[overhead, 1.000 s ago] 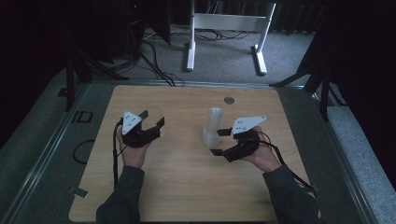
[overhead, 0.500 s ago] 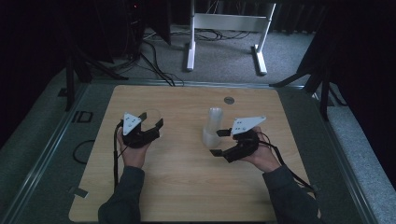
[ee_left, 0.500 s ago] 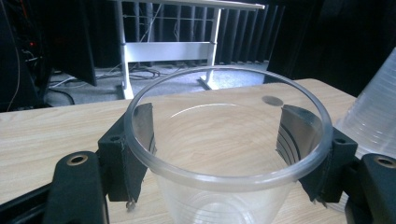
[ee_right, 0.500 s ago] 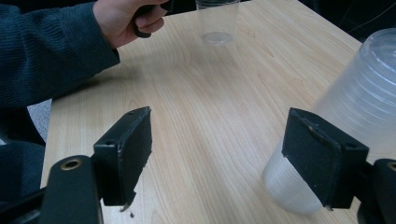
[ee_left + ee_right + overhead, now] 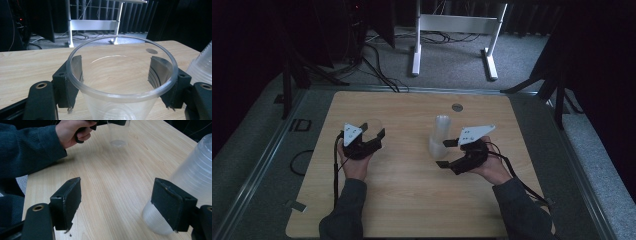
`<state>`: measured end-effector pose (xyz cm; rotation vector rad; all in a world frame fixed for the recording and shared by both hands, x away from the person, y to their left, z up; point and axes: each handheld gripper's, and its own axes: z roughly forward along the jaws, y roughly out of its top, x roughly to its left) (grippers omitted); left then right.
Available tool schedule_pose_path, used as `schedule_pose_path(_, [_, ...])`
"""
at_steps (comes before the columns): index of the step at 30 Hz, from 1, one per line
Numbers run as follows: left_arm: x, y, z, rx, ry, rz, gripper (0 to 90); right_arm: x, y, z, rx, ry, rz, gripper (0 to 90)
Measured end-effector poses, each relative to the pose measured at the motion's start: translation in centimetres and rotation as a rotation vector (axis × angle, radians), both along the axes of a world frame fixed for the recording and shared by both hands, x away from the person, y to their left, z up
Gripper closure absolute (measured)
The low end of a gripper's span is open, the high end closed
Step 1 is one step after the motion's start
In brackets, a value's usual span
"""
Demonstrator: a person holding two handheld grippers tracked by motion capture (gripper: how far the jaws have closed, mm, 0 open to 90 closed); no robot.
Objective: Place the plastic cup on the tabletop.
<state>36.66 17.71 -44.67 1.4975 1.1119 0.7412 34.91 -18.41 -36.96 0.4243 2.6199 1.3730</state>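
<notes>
The clear plastic cup [image 5: 122,82] sits upright between the fingers [image 5: 71,77] of our left gripper [image 5: 371,136], which press on its wall just below the rim from both sides. In the high view we hold it over the left half of the wooden table [image 5: 412,200]; the right gripper view shows its base [image 5: 118,143] low above the wood or on it, we cannot tell which.

Our right gripper [image 5: 447,153] rests on the right half of the table, its fingers [image 5: 68,200] spread wide with bare wood between them. Just beside its outer finger lies a stack of clear cups [image 5: 439,136], tilted so the base end touches the table [image 5: 156,220]; finger and stack are very close, but we cannot tell whether they touch. The stack and the single cup stand well apart.

A small dark round disc [image 5: 457,107] lies near the far edge of the table.
</notes>
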Motion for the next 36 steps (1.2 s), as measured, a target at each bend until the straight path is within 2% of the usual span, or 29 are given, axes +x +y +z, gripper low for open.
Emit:
schedule_pose_path(24, [0.6,-0.1,-1.6,0.030,0.028,0.021,28.1,-0.1,0.5,-0.6,-0.005,0.007,0.008,23.7])
schedule_pose_path(26, [0.7,-0.2,-1.8,0.048,0.037,0.025,28.1,-0.1,0.4,-0.5,-0.003,0.006,0.008,23.7])
schedule_pose_path(36, [1.2,-0.3,-2.5,0.084,0.065,0.041,28.1,-0.1,0.2,-0.2,0.001,0.003,0.003,23.8])
